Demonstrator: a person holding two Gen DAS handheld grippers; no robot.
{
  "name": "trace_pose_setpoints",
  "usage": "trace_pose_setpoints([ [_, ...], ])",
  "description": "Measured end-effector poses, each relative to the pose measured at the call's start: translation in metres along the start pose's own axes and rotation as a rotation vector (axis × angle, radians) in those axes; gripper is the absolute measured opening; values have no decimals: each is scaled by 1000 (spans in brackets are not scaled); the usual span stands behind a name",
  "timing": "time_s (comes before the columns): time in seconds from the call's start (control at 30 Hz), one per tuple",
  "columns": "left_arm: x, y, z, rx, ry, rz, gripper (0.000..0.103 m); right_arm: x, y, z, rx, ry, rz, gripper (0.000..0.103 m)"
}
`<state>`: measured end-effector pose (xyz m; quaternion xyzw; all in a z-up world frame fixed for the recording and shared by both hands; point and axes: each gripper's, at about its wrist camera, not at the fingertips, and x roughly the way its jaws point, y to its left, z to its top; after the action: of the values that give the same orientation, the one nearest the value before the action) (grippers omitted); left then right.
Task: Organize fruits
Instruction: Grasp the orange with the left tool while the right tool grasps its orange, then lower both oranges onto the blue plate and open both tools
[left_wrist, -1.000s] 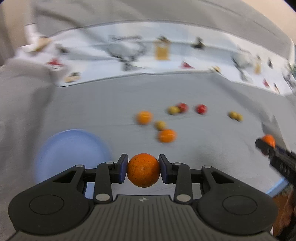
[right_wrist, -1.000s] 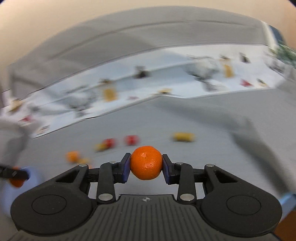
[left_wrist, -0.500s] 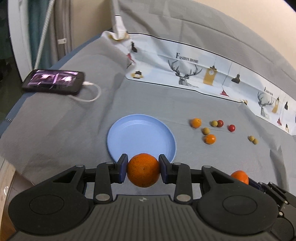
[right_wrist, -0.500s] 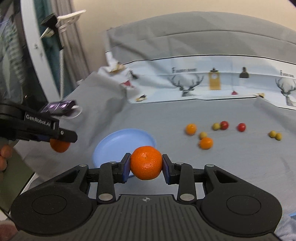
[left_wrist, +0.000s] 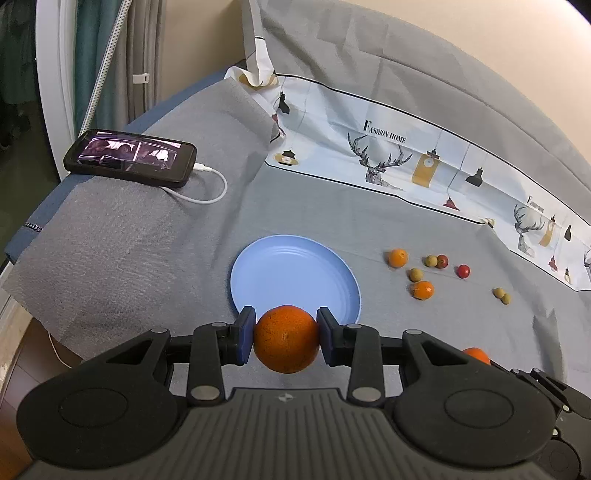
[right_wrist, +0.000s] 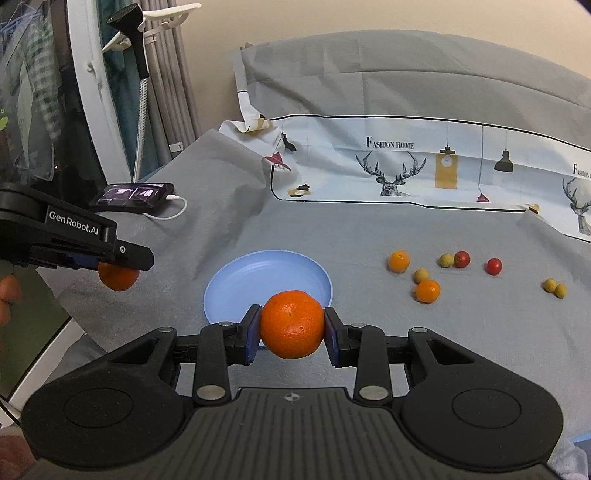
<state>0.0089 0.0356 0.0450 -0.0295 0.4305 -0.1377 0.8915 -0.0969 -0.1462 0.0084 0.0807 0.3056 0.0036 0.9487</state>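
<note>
Over the plate, left gripper (left_wrist: 286, 334): clenched on a rough orange (left_wrist: 286, 343), pads at its 3 and 9 o'clock.
Right gripper (right_wrist: 291, 326): clamped the same way on a smooth mandarin (right_wrist: 291, 324).
Right view only: the left gripper from the side at 9 o'clock, and fingers (right_wrist: 7, 295) of the person's hand.
Left view only: the second fruit's top peeking at 4 o'clock.
Blue plate (left_wrist: 295, 273): bare, just beyond both fruits.
Open room: grey cloth (left_wrist: 147, 240) around the plate; loose small fruits (left_wrist: 421, 280) at 2 o'clock, phone (left_wrist: 129, 157) at 10 o'clock near the edge.
Long axis: cannot tell; both fruits are round.
</note>
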Motion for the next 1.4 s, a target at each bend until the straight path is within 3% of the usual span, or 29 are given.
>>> trace_pose_setpoints([
  [0.27,27,-2,13,12,24,15,40,26,-1,7,-25,18,3,36],
  [0.73,111,-4,39,36,88,59,40,107,0,23,-48,86,36,37],
  [1.07,178,6,43,54,158,109,40,172,5,18,-106,186,45,37],
  [1.3,203,10,40,79,197,143,41,197,7,10,-127,218,29,37],
  [1.33,204,10,40,85,193,143,43,199,8,10,-134,218,27,37],
  [1.37,204,9,41,100,180,132,56,200,9,11,-140,218,27,38],
  [1.4,202,8,42,115,166,125,77,201,9,14,-149,215,26,38],
])
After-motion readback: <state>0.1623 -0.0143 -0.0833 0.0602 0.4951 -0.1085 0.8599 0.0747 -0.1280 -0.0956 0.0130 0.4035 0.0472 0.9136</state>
